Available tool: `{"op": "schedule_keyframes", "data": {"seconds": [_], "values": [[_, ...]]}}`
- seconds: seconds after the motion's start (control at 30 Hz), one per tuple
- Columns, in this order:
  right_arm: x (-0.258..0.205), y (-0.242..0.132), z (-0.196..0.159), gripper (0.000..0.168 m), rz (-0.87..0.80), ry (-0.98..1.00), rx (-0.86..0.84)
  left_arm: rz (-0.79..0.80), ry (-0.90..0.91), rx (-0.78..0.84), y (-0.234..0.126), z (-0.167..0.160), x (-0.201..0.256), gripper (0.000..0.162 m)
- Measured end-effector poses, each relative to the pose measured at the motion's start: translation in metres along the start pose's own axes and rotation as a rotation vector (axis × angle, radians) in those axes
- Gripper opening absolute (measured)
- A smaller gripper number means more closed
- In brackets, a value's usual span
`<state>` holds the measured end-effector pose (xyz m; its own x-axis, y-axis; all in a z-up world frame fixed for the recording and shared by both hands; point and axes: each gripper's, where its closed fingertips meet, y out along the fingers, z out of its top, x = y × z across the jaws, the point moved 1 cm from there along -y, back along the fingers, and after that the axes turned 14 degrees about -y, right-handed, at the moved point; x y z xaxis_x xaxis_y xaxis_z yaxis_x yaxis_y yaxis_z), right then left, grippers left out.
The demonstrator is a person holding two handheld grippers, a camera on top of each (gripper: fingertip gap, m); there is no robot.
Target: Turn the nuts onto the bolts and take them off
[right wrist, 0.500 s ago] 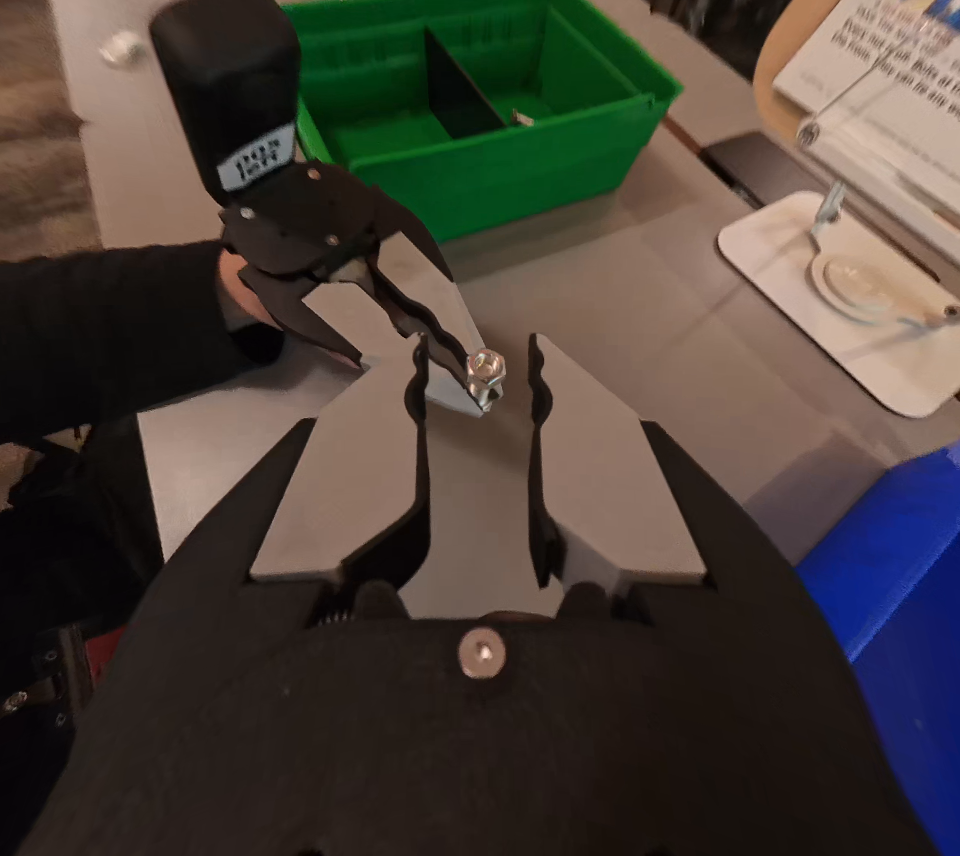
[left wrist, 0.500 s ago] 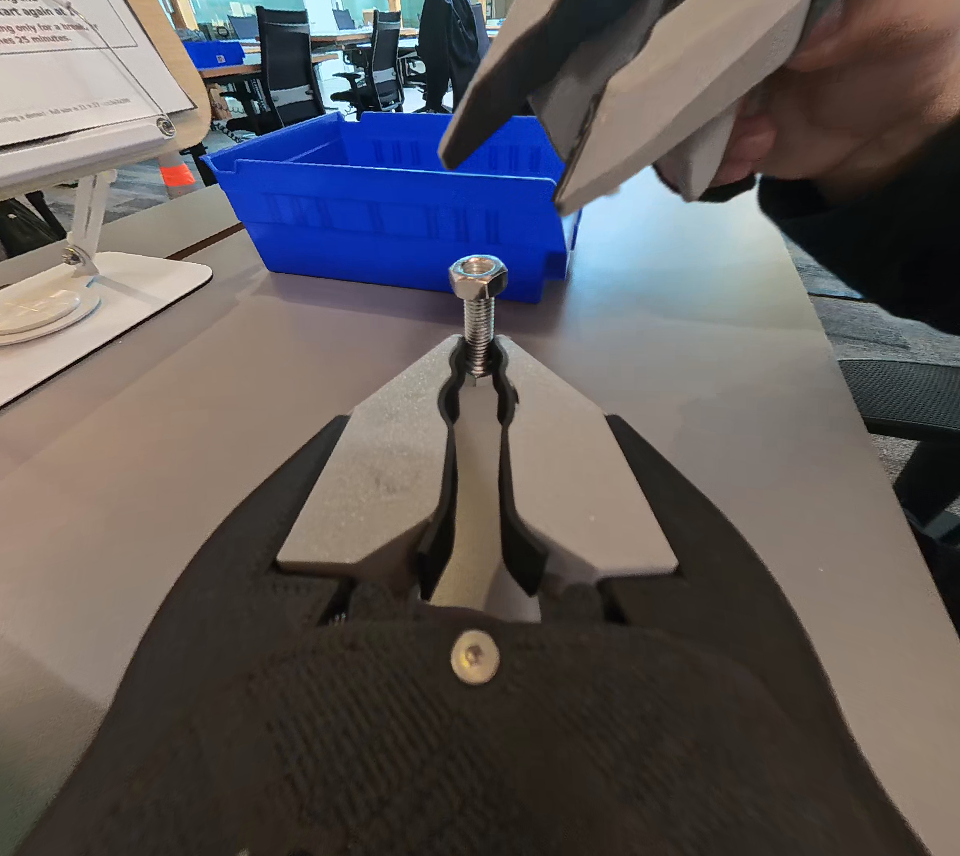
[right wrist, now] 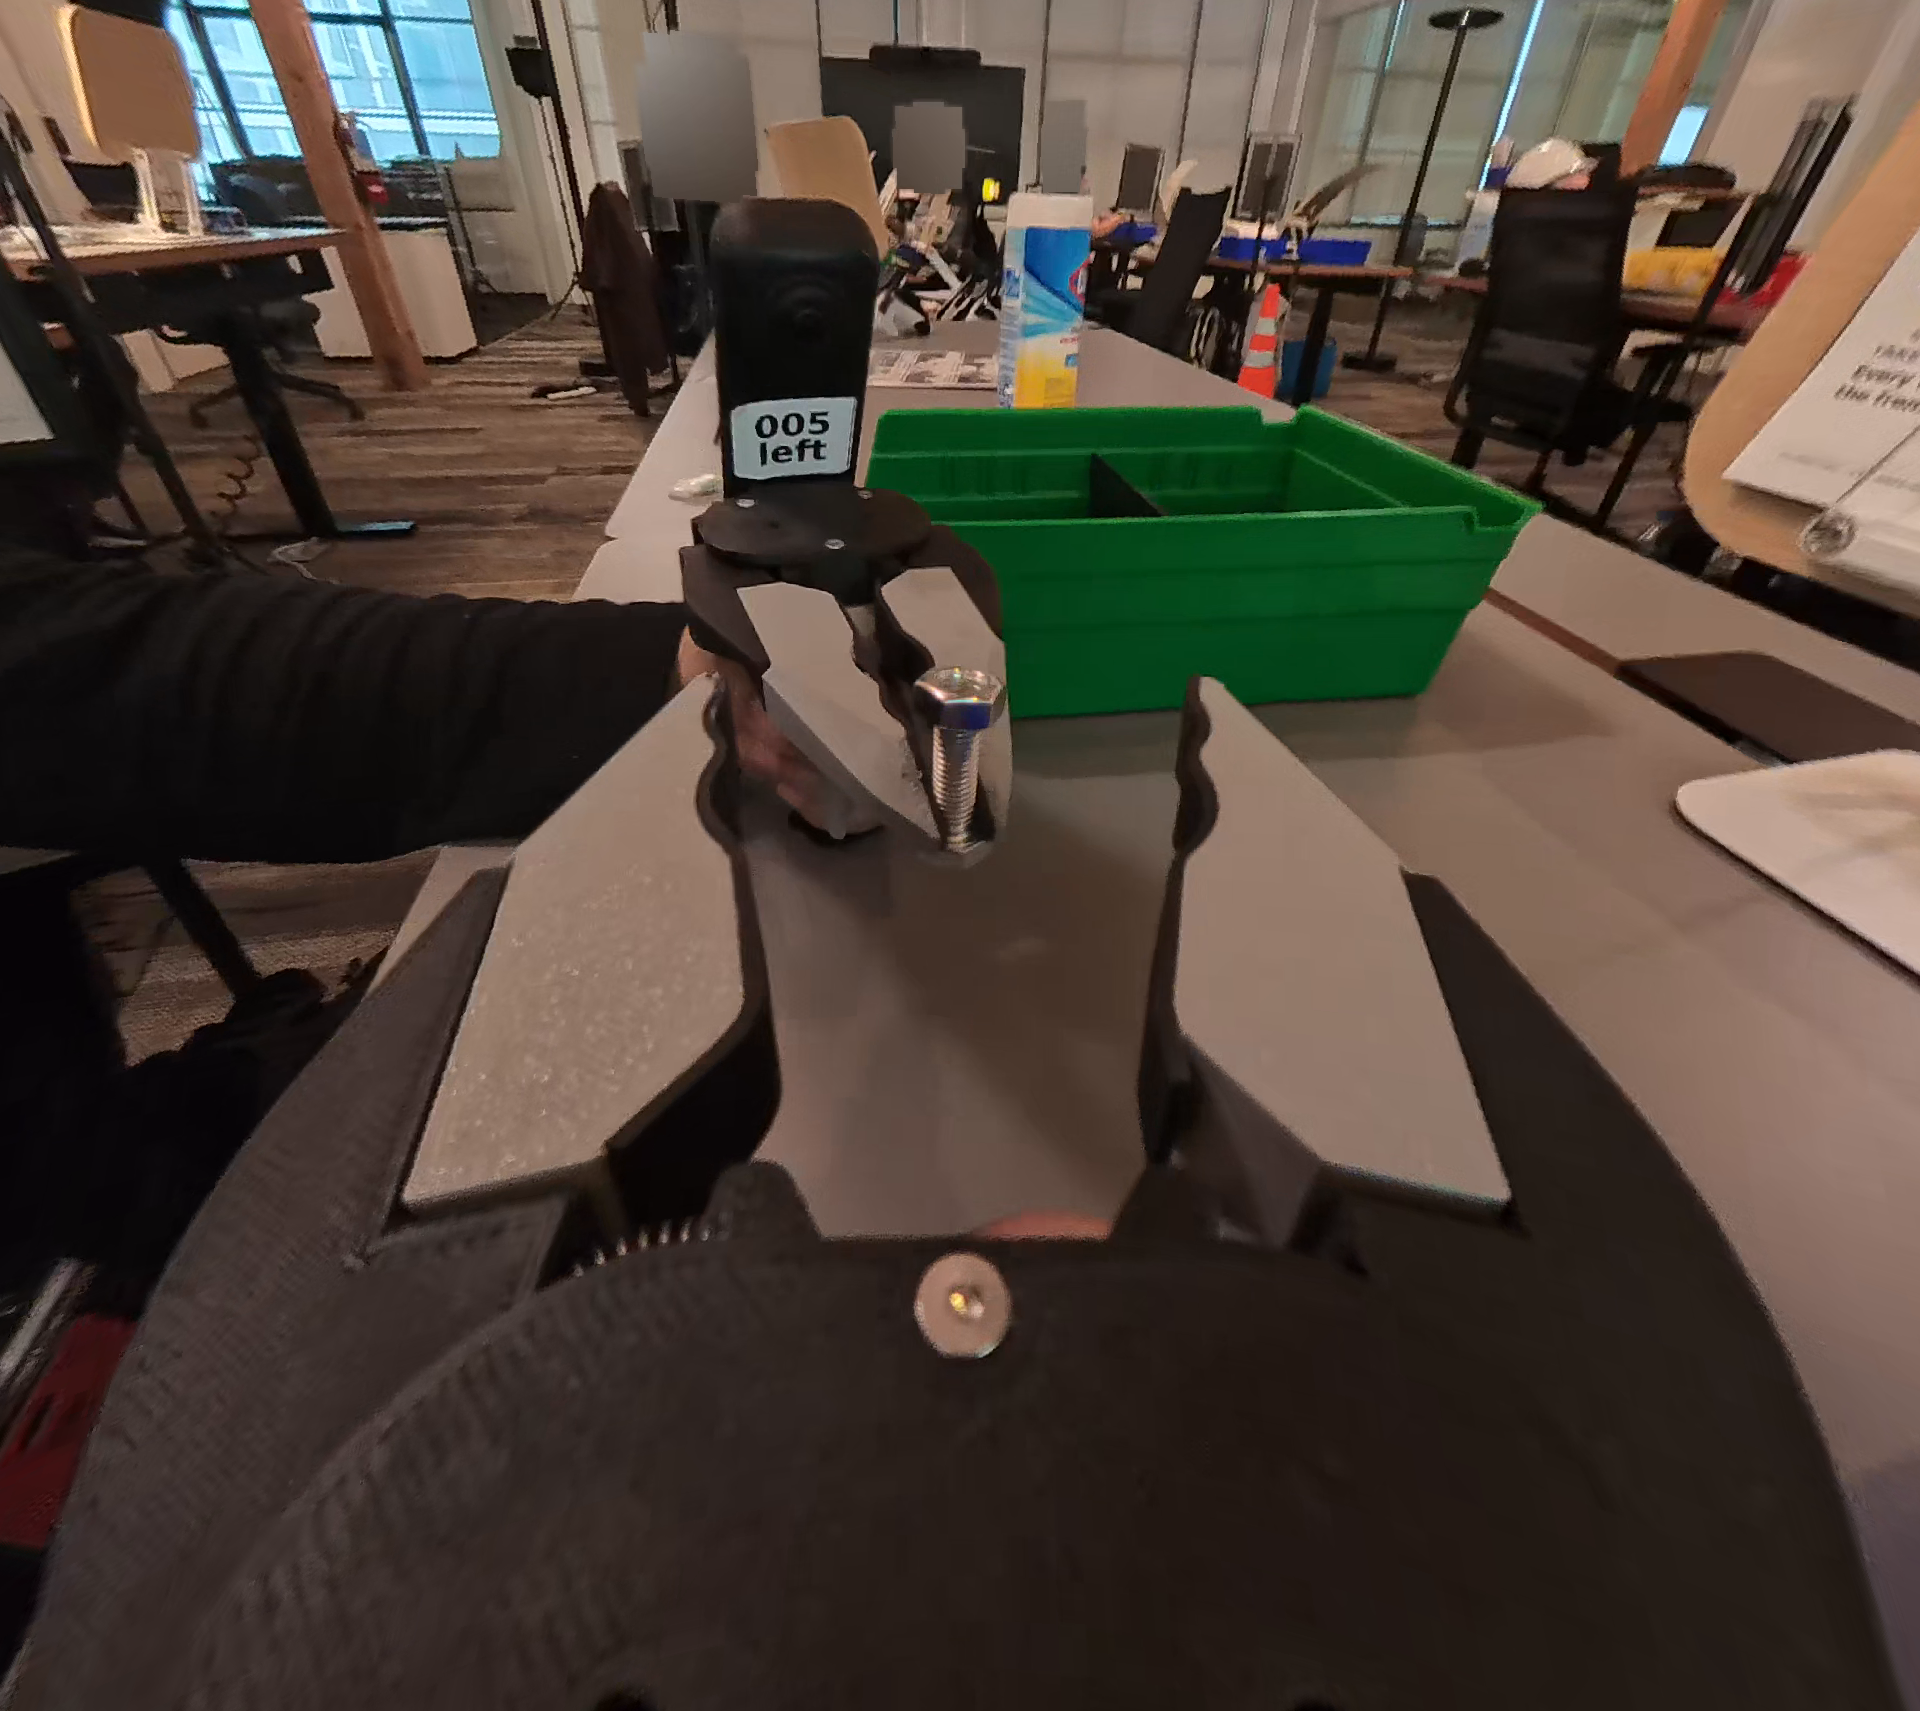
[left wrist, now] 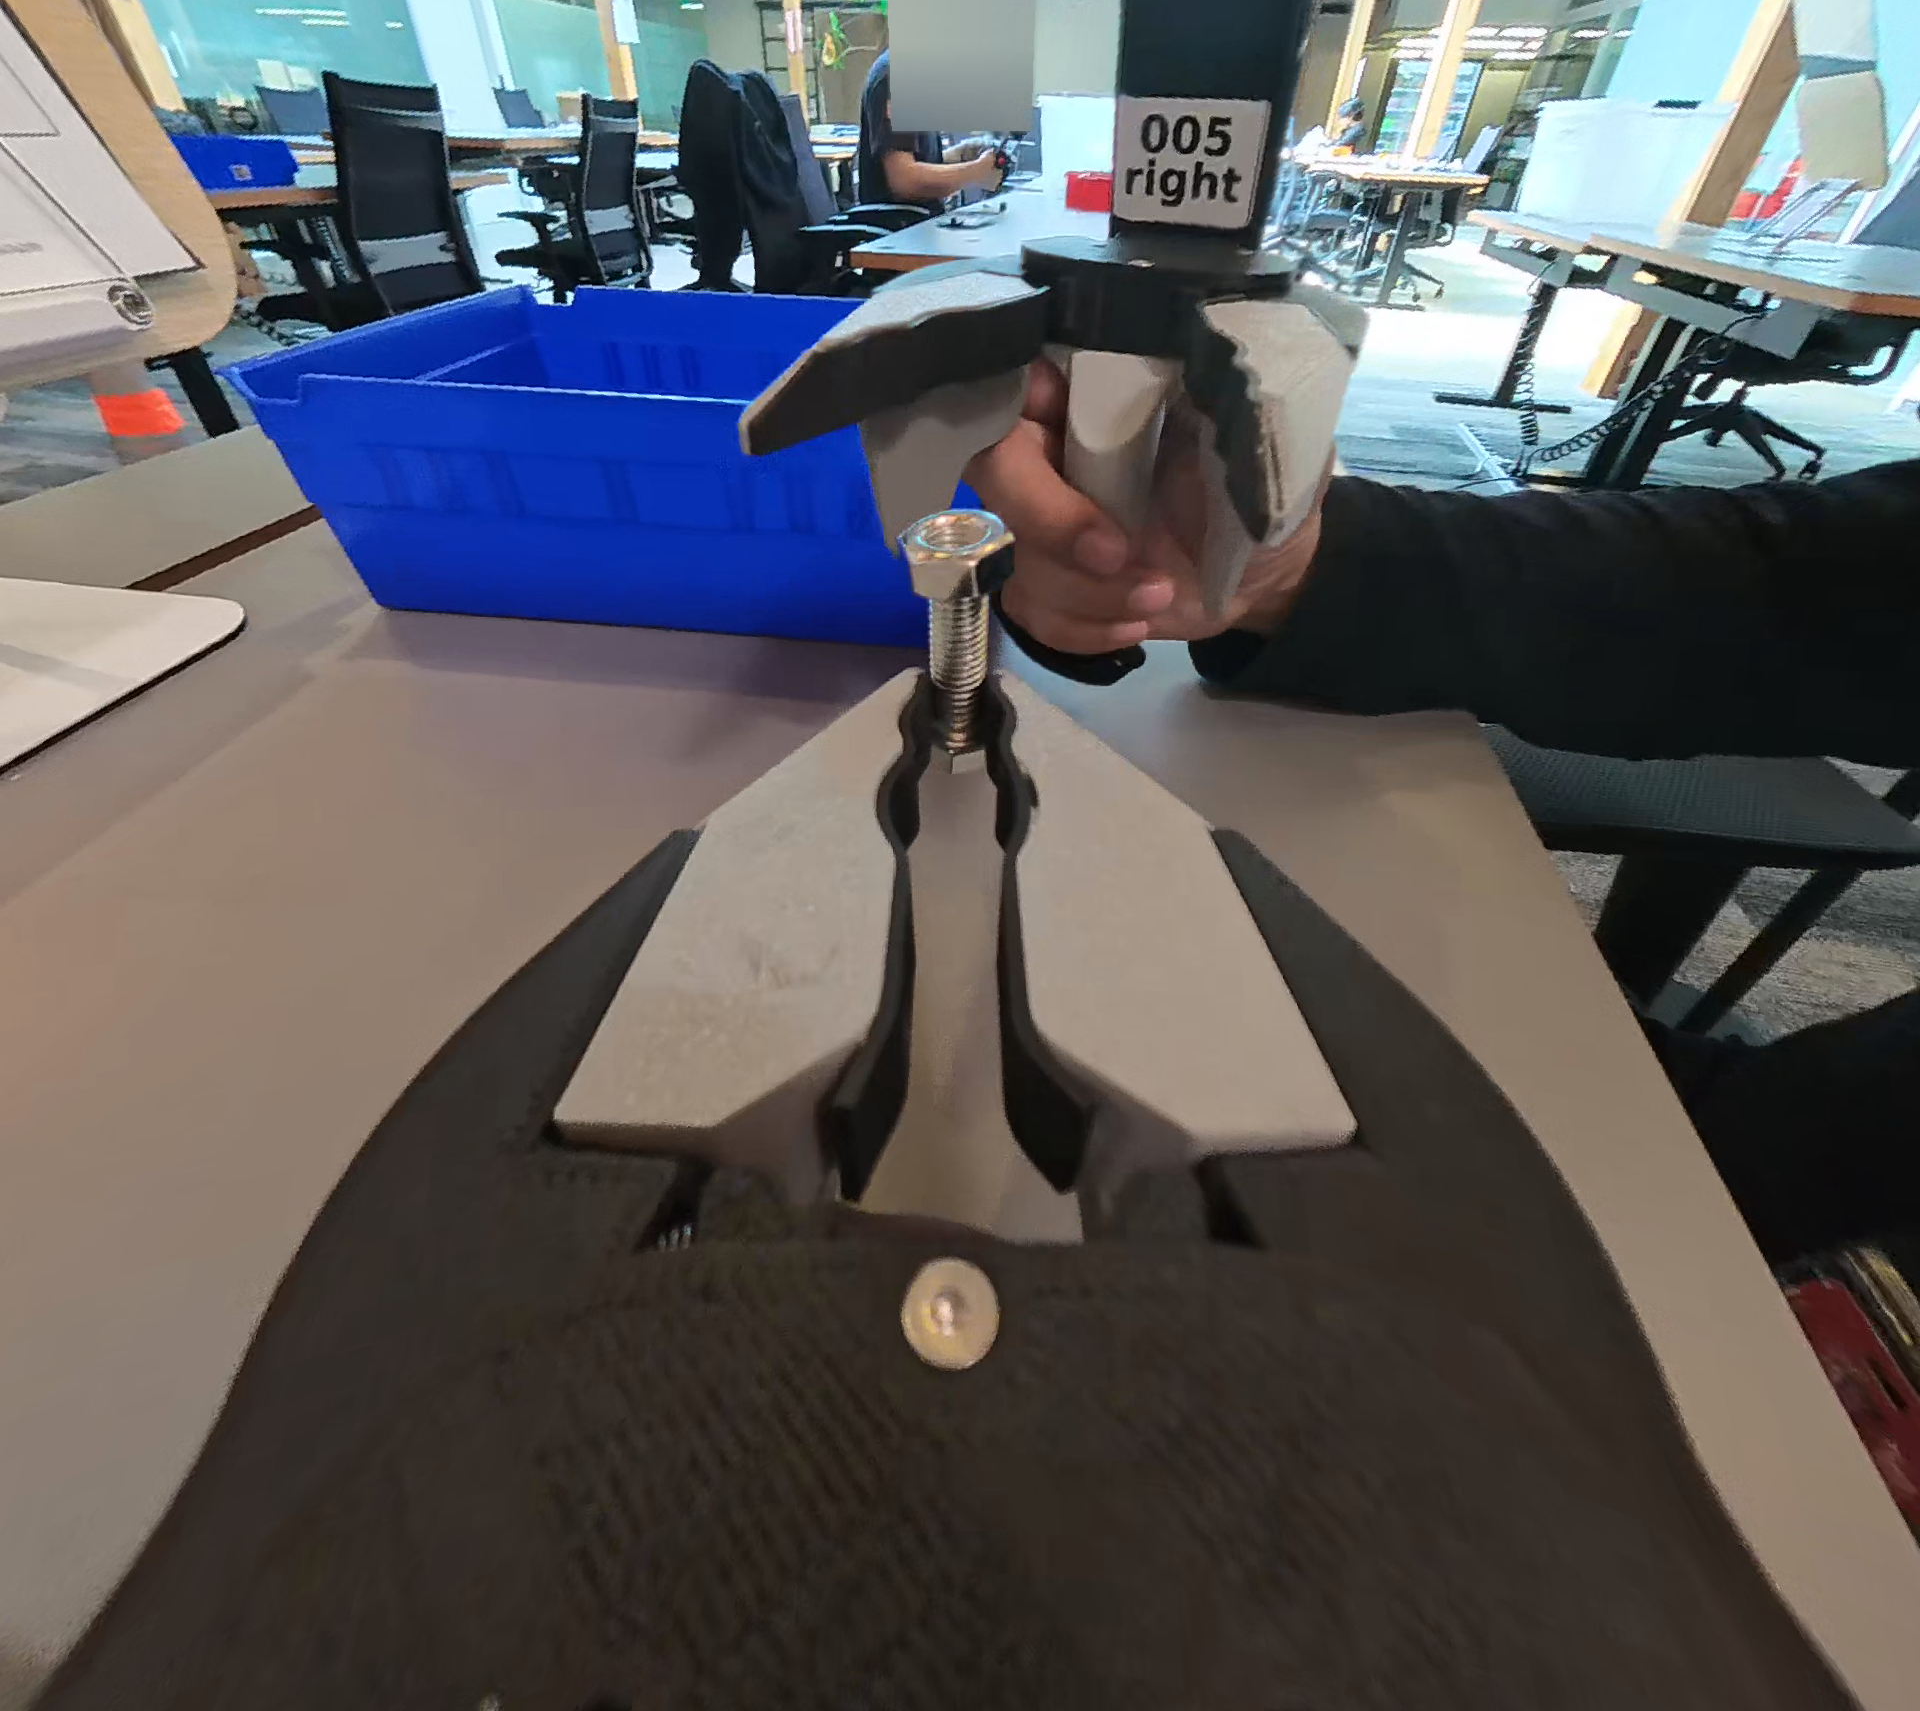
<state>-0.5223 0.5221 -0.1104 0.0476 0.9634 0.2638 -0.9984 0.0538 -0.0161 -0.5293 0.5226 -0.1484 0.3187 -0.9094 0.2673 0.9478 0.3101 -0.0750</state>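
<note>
My left tongs (left wrist: 956,726) were squeezed tight on the bottom of the bolt (left wrist: 954,659), holding it straight up, in front of the blue bin (left wrist: 582,456). The nut (left wrist: 954,547) sat at the very top of the bolt. My right tongs (right wrist: 961,814) were wide open and held nothing, close beside the bolt but not touching it. I think I was in the turning step. Next I needed to close my right tongs around the nut and twist.

A blue bin (left wrist: 582,456) is seen beyond the fingertips to their left on the grey table (left wrist: 312,830), a green bin (right wrist: 1195,560) ahead-right.
</note>
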Motion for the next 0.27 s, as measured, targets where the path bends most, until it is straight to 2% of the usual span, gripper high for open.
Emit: {"op": "schedule_keyframes", "data": {"seconds": [0.13,0.27], "values": [[-0.014,0.000,0.007,0.069,0.057,0.007,0.028,-0.010,0.022,-0.010,0.002,-0.002,0.004,0.007],[-0.028,0.008,0.003,0.064,0.082,-0.051,-0.016,-0.054,0.075,-0.032,0.007,-0.007,0.019,0.007]]}}
